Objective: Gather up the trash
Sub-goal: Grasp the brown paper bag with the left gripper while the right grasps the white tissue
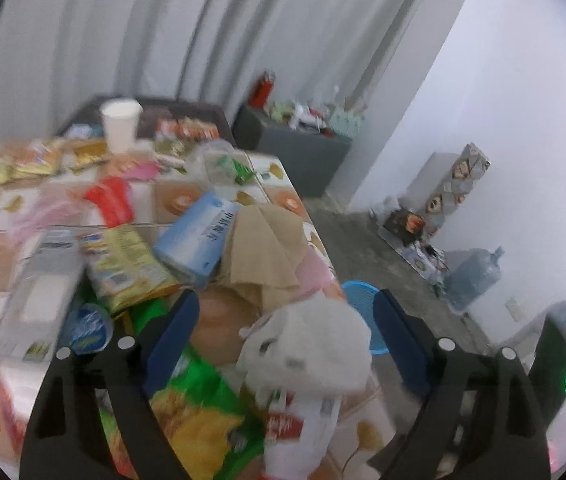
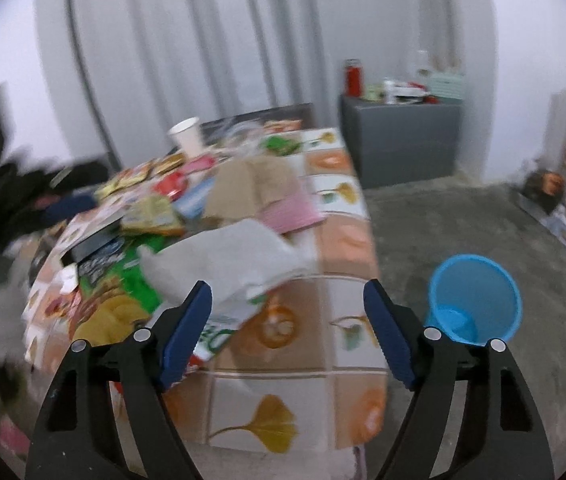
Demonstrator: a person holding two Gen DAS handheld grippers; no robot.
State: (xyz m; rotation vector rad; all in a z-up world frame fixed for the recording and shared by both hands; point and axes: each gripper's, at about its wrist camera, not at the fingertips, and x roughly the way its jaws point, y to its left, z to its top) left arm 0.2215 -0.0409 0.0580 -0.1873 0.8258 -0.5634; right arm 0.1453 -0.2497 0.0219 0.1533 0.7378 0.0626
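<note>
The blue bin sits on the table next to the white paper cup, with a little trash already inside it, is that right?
Not quite. The blue bin stands on the floor beside the table, not on it; the right wrist view shows this. The white paper cup is on the table's far end. The bin does hold something pale at its bottom.

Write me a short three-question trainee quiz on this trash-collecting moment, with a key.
1. True or false: the blue bin stands on the table.
2. Which item lies between the left gripper fingers in its own camera view? A) white paper cup B) crumpled white wad C) light blue tissue pack
3. Fill in: in the right wrist view, the bin looks ____ of trash.

Key
1. False: it stands on the floor beside the table.
2. B. The blue pads stand apart from the wad on both sides, so nothing is gripped.
3. Empty: only its bare blue bottom shows. The right gripper is open too, over the table edge.
</note>
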